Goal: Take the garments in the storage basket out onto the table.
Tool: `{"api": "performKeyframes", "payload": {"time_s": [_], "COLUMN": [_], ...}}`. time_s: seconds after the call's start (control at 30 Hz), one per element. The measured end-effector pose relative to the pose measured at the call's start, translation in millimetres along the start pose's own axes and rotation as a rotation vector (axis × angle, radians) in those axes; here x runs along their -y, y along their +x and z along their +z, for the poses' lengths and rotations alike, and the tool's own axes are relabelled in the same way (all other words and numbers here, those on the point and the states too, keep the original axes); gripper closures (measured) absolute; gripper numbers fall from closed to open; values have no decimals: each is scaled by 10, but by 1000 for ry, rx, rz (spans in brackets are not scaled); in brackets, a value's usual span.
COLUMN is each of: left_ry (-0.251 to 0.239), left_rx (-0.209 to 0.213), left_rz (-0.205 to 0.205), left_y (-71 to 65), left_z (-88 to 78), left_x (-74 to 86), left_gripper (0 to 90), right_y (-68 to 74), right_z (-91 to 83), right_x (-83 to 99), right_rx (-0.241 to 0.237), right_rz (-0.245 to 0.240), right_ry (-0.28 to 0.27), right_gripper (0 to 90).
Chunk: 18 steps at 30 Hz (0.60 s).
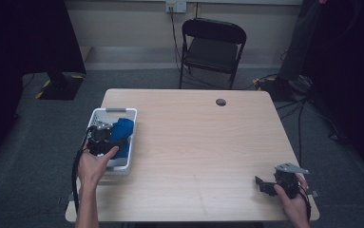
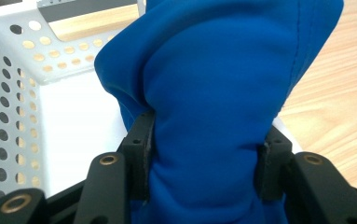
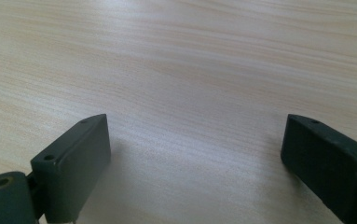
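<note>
We judge the blue cloth (image 2: 213, 93) soft and light, bunched firmly between our left gripper (image 2: 204, 163) jaws over the white basket (image 2: 8, 93).

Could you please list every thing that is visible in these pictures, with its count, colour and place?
blue cloth: one, blue, in the white basket, between the left gripper's jaws
white basket: one, white with holes, at the left edge of the table
table: one, light wood, centre, with a round hole near its far edge
folding chair: one, black, behind the table
wall socket: one, white, on the far wall
left gripper: one, black, closed on the blue cloth
right gripper: one, black, jaws open over the bare table at the near right
</note>
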<state>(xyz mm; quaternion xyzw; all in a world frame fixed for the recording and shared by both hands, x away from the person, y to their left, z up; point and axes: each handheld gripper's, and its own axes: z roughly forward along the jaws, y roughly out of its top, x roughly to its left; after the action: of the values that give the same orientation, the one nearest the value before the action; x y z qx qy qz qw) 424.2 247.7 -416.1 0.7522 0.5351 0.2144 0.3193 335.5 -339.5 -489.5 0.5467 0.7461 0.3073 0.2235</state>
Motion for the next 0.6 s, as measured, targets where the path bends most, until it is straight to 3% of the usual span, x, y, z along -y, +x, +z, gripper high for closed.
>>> {"api": "performKeyframes", "payload": {"time_s": [0.23, 0.43, 0.6], "left_ry": [-29, -57, -59], "left_rx": [5, 6, 20], "left_rz": [-9, 16, 15], "left_y": [18, -25, -52], "left_z": [-73, -184, -179], "left_x": [-19, -80, -80], "left_gripper": [508, 508, 508], "right_y": [0, 0, 0], "right_z": [0, 0, 0], "right_x": [0, 0, 0], "right_rx": [0, 0, 0], "right_rz": [0, 0, 0], "right_ry": [0, 0, 0], "right_gripper": [73, 73, 73]}}
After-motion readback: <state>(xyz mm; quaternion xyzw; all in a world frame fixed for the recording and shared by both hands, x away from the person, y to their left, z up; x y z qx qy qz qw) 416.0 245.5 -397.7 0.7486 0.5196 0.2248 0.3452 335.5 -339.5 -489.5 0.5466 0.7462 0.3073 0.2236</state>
